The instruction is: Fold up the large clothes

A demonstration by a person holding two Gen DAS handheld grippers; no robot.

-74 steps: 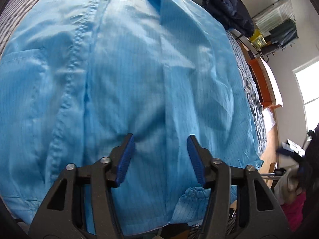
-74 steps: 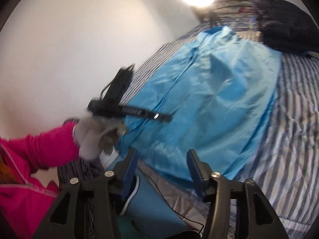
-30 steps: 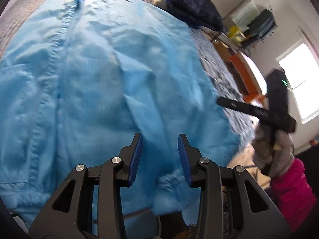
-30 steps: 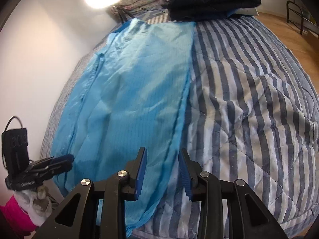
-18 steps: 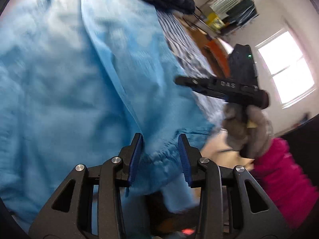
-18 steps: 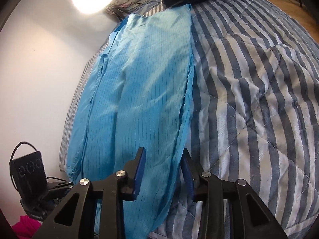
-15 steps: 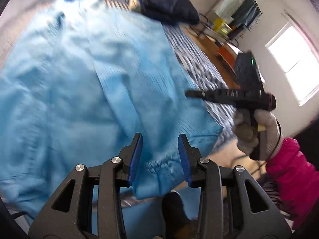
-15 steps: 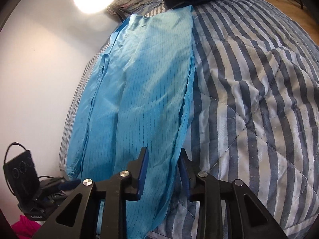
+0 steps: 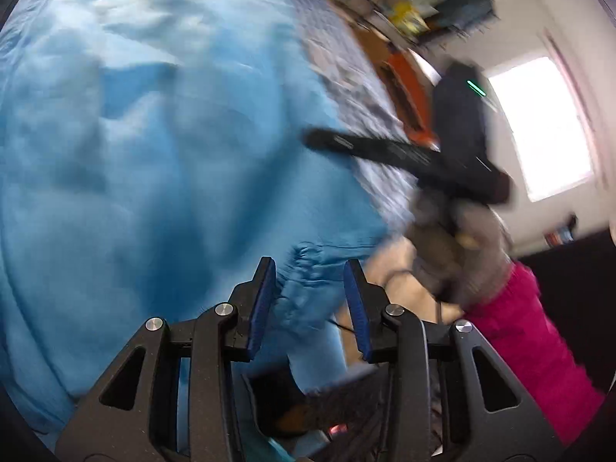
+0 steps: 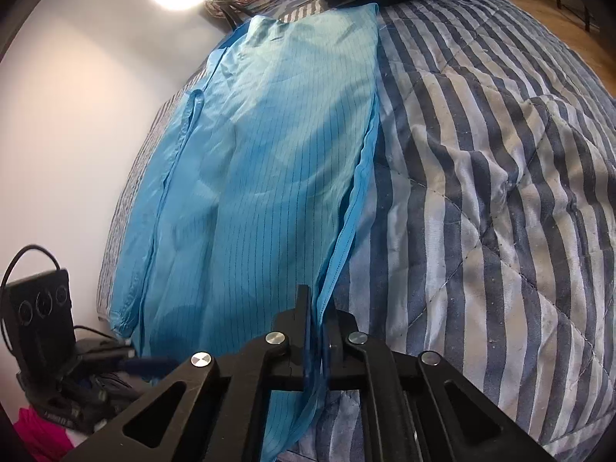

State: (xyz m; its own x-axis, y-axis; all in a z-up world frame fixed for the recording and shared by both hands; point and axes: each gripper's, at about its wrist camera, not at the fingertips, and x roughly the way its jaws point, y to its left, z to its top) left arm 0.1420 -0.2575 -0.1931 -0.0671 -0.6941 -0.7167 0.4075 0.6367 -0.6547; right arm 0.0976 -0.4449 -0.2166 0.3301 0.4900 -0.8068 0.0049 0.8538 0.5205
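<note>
Since half a second ago, swung toward the elastic cuff point(image 9: 308, 261): left gripper point(image 9: 310, 292) wide, empty. Thin, slippery blue coat point(image 10: 261, 177) along the bed's point(image 10: 500, 192) left edge; right gripper point(image 10: 316, 342) pinching its near-corner hem — best hold.

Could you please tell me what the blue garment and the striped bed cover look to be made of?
The blue garment looks like thin, smooth synthetic fabric: slight sheen, fine dark grid lines, sharp soft creases; likely polyester, though unconfirmed. The striped bed cover appears to be matte quilted cotton or a blend: diamond stitching, puffy wrinkles, faint lint specks.
</note>
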